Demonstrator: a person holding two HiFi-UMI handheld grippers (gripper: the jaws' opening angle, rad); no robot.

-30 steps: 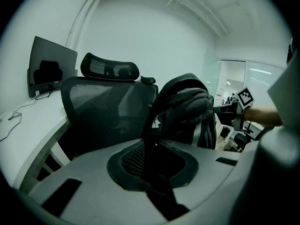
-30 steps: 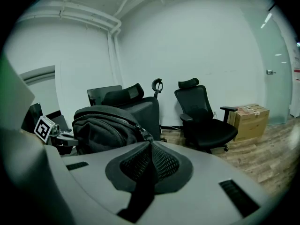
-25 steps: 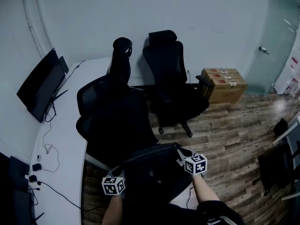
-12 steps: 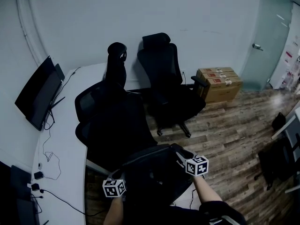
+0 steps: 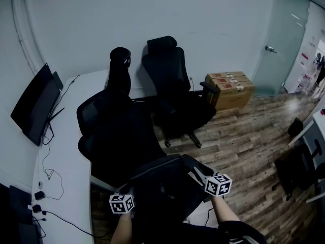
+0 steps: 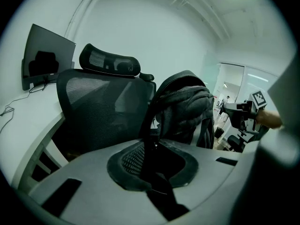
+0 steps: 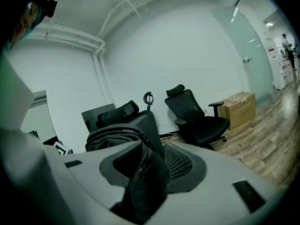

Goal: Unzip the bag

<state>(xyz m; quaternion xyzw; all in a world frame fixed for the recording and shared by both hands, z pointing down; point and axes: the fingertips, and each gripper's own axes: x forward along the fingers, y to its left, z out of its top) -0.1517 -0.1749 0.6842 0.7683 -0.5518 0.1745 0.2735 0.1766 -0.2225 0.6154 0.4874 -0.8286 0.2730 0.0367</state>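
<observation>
The right gripper's [image 7: 146,184] jaws are opening around the bag's [image 7: 112,136] zip seam [image 7: 139,167] while the left gripper [image 6: 153,172] clenches 1 strap [image 6: 153,121], so that pull looks finished.

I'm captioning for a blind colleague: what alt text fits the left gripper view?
The left gripper is clamped on a black strap of the dark backpack, with a black mesh office chair behind it. A dark monitor shows at far left.
</observation>
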